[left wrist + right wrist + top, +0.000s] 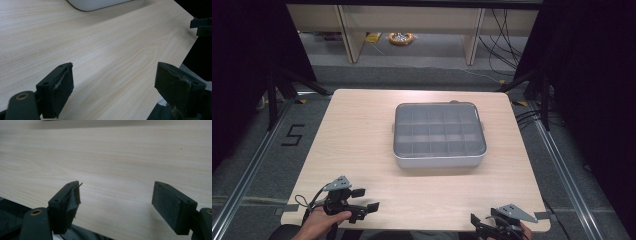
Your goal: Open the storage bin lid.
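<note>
**tray_fan:** Box (440,134) placement first: it sits past the middle of the table (362,150), well apart from both tools, closed, with nothing else laid beside it. How should the approach be done?

**gripnerd:** Left to right, then. The left gripper (364,200) is held low at the near left edge, jaws spread wide with nothing between them; in the left gripper view only bare wood is framed between the pads (61,92), and a corner of the box (97,3) is caught at the top. The right gripper (479,222) is parked at the near right edge, jaws likewise wide apart and empty (117,205). Probably the reach should be made from both sides at once, so the box gets steadied on one side while the lid is worked from the other. Rounded corners are best avoided; a flat stretch of the rim should be picked.

**tray_fan:** And the look of it?

**gripnerd:** A pale grey rectangular shell with rounded corners is seen, topped by a smoky see-through lid. A grid of small compartments is visible through it; whether anything is inside can't be told. Small tabs seem to stick out at the sides, but that's blurry.
</note>
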Motion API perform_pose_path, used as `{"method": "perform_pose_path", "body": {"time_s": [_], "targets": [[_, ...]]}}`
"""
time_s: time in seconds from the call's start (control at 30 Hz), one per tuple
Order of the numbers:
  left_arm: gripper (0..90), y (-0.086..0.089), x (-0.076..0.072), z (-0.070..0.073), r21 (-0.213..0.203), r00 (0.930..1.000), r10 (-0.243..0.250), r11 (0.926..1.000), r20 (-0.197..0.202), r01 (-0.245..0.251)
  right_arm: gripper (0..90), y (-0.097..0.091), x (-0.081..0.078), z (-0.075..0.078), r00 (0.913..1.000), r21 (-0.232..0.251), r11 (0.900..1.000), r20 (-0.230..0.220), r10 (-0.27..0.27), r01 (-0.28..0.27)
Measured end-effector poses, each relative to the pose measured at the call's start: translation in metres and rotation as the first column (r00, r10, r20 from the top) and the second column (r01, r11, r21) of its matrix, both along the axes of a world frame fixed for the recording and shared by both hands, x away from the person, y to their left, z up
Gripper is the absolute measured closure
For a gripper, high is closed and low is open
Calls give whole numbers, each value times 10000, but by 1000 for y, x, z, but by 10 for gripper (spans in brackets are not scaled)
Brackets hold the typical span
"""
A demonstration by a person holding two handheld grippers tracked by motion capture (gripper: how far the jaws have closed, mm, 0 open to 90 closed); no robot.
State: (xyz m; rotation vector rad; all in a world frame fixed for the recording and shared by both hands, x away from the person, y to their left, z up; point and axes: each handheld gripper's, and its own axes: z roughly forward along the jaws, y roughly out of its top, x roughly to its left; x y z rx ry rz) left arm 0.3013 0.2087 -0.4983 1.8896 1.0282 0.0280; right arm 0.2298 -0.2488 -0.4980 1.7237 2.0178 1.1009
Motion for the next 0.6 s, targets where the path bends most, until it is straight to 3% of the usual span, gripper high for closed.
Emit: {"method": "perform_pose_path", "body": {"time_s": [0.07,0.1,0.2,0.33,0.37,0.4,0.43,0.47,0.6], "targets": [[147,0,0,0,-34,10000,56,10000,-5,-56,236,0,0,0,10000,60,10000,70,41,-41],[147,0,0,0,-63,10000,62,10000,-35,-63,236,-4,2,-1,9991,-251,9994,346,250,-241],[147,0,0,1,-41,9999,96,9999,-136,-97,236,-5,2,-1,9991,-231,9995,368,223,-215],[148,1,1,0,-76,9998,153,9999,-85,-153,236,-6,2,-1,9987,-115,9998,473,192,-187],[148,1,1,0,-69,9998,148,9999,-102,-149,236,-6,3,-2,9982,182,9997,576,161,-171],[148,1,1,0,-66,9999,137,9999,-105,-138,237,-6,3,-1,9987,188,9998,507,94,-104],[148,1,1,0,-84,9998,149,9999,-120,-150,236,-3,0,1,9993,498,9982,103,-353,348],[148,1,1,0,-84,9998,149,9999,-120,-150,236,-7,2,0,9991,62,9999,423,-89,86],[148,2,1,0,-75,9997,175,9998,-195,-176,236,-9,3,0,9987,225,9997,508,-3,-8]]}}
